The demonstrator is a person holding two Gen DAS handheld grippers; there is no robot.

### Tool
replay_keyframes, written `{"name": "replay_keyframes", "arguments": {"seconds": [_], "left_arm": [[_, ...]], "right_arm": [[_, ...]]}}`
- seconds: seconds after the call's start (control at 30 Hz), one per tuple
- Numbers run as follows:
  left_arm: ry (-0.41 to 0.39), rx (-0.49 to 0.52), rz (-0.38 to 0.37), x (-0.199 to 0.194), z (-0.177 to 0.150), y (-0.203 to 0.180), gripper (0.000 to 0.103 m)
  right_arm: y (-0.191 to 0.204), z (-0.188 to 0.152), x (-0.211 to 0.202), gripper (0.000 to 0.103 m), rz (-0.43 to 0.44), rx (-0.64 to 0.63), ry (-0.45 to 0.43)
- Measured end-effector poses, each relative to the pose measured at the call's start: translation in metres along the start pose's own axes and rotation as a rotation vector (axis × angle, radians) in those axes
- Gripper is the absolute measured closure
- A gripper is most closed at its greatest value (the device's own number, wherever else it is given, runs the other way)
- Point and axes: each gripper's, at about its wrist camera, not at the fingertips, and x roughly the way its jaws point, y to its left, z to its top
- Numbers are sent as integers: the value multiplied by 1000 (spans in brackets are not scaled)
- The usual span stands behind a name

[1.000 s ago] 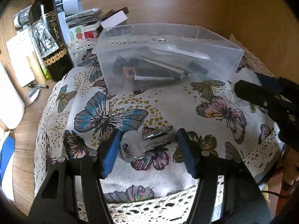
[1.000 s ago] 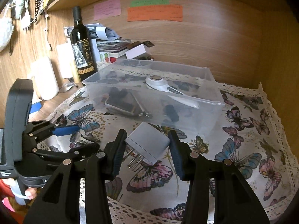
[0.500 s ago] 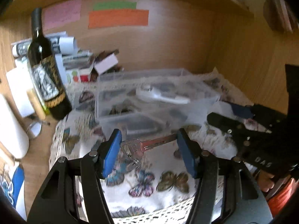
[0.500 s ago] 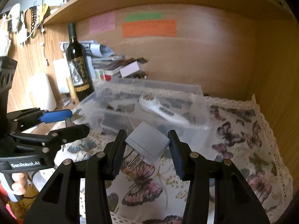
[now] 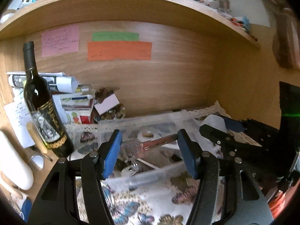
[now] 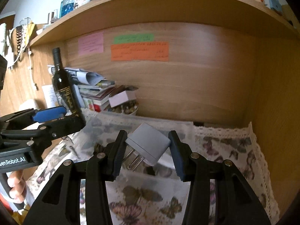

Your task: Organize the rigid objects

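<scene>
My left gripper [image 5: 148,148] is shut on a silver key [image 5: 144,145] with a ring hanging below, held in the air in front of the clear plastic bin [image 5: 150,123]. My right gripper [image 6: 148,148] is shut on a grey plug adapter [image 6: 148,143], its prongs pointing down-left, held above the near wall of the bin [image 6: 142,125]. The bin holds a white round tool [image 5: 148,134] and several dark items. The left gripper shows at the left of the right wrist view [image 6: 54,118]; the right gripper shows at the right of the left wrist view [image 5: 221,129].
A wine bottle [image 5: 43,108] stands left of the bin, with stacked papers and boxes [image 5: 75,103] behind it. A butterfly tablecloth [image 6: 234,150] covers the table. A wooden back wall [image 5: 168,75] and shelf [image 5: 131,0] enclose the space. A white bottle [image 5: 13,163] lies far left.
Both grippers have risen and tilted up from the tablecloth, carrying the key and the plug adapter toward the bin. The key left the cloth.
</scene>
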Motion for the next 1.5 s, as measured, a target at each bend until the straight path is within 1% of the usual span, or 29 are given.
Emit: {"name": "replay_keyframes", "arguments": {"seconds": [0.17, 0.27, 0.37, 0.43, 0.5, 0.57, 0.73, 0.77, 0.83, 0.9, 1.0, 1.07, 1.13, 1.2, 1.23, 1.37, 1.43, 1.5], "left_arm": [[34, -33, 10, 28, 3, 10, 43], [66, -54, 13, 46, 1, 17, 43], [99, -68, 25, 62, -1, 24, 43], [142, -76, 25, 75, -7, 30, 42], [183, -85, 10, 85, -12, 33, 43], [223, -87, -2, 95, -19, 34, 42], [248, -68, -5, 99, -26, 30, 42], [241, -64, -5, 97, -25, 29, 43], [217, -56, 4, 90, -21, 27, 43], [184, -47, 10, 78, -17, 25, 43], [142, -35, 9, 60, -10, 23, 42], [118, -26, 9, 49, -7, 20, 42], [82, -11, 9, 31, -6, 15, 42], [52, -2, 11, 19, -6, 11, 38], [33, 2, 9, 11, -6, 9, 34], [-38, 11, -5, -22, -12, 2, 27], [-62, 13, -12, -36, -17, -2, 26], [-85, 19, -17, -50, -21, -7, 25]], "right_arm": [[-2, 4, 28, 61, -1, 15, 43], [-1, 0, 45, 61, -6, 13, 79], [-1, -7, 65, 61, 0, 17, 131], [-2, -13, 77, 61, 6, 17, 169], [-2, -19, 86, 61, 7, 13, 201], [-1, -22, 92, 61, 8, 4, 222], [5, -25, 98, 61, -1, -32, 250], [6, -25, 96, 60, -4, -37, 244], [8, -21, 90, 54, -6, -44, 223], [9, -17, 81, 50, -12, -45, 191], [11, -10, 64, 49, -6, -42, 151], [11, -8, 50, 47, 3, -37, 123], [12, -7, 31, 41, 7, -33, 82], [14, -8, 14, 38, 0, -30, 43], [14, -9, 5, 36, -2, -28, 23], [16, -16, -32, 33, 3, -7, -53], [16, -20, -50, 28, 3, 5, -88], [16, -23, -63, 24, 10, 12, -116]]}}
